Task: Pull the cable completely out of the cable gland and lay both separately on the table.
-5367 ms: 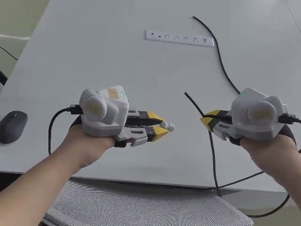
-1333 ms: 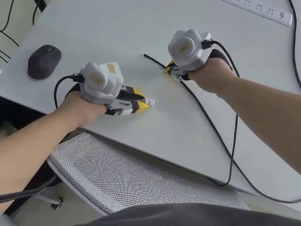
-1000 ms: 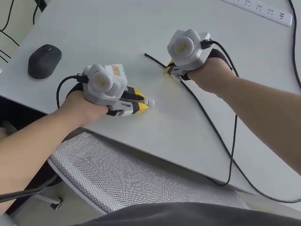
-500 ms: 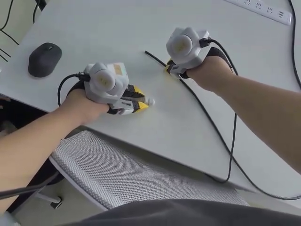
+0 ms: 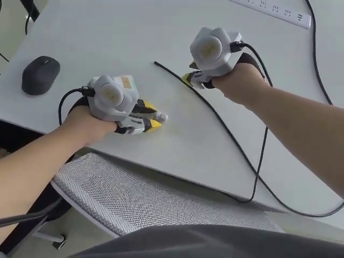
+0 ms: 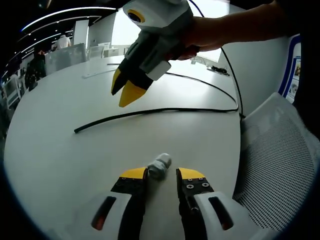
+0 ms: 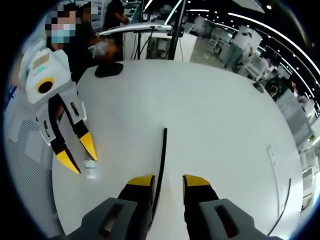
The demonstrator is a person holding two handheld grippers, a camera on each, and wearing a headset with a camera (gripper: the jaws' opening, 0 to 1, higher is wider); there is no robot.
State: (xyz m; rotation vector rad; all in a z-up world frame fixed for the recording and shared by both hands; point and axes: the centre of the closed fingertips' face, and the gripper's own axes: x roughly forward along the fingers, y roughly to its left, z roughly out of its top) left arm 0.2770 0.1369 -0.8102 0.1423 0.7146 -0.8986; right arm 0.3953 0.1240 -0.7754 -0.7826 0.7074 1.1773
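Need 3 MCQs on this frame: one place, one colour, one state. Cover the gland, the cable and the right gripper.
1. Where is the small grey plastic cable gland?
A) on the floor
B) on the white table, at the left gripper's tips
C) in a drawer

2. What colour is the thin cable?
A) white
B) orange
C) black

3. How do the right gripper's jaws stand?
A) apart, cable passing between
B) shut on the gland
C) pressed shut, empty

1 B: the left gripper view shows it lying there.
2 C: it is black in every view.
3 A: the right gripper view shows the gap.
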